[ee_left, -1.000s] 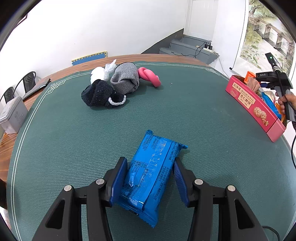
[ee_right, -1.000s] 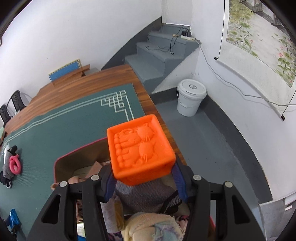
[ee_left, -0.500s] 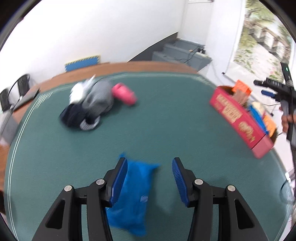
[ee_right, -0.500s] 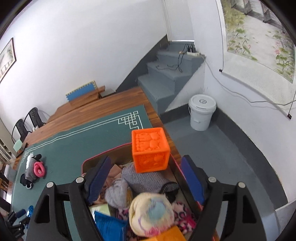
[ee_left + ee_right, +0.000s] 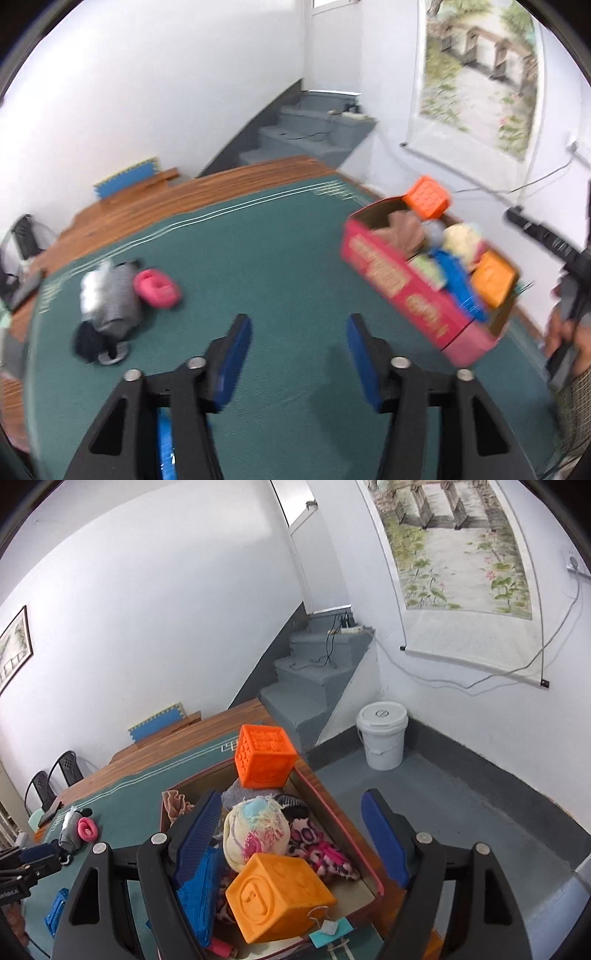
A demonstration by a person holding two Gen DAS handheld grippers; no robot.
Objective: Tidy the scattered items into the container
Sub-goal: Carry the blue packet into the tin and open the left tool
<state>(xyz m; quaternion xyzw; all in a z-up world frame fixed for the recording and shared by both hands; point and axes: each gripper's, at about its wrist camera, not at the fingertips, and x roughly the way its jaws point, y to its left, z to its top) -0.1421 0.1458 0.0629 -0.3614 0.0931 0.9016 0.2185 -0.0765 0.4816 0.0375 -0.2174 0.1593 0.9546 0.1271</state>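
My left gripper (image 5: pixel 297 332) hangs over the green table mat (image 5: pixel 280 266), its jaws opening with nothing between them. The blue snack packet (image 5: pixel 55 910) lies on the mat just under and behind it. Grey and black socks (image 5: pixel 110 299) and a pink rolled item (image 5: pixel 157 288) are piled at the left. The pink box (image 5: pixel 399 288) at the right is heaped with items. My right gripper (image 5: pixel 291 812) stands open above the box, empty. An orange cube (image 5: pixel 264 757) rests at the box's far end, and a second orange cube (image 5: pixel 277 901) lies at the near end.
The box sits by the table's right edge, with floor, a white bucket (image 5: pixel 382 738) and grey stairs (image 5: pixel 310 686) beyond. Black chairs (image 5: pixel 55 779) stand at the table's far left. A hand (image 5: pixel 565 332) holds the right gripper beside the box.
My left gripper let go of the blue packet, rose and swung right toward the box. My right gripper released the orange cube onto the box's far end and drew back.
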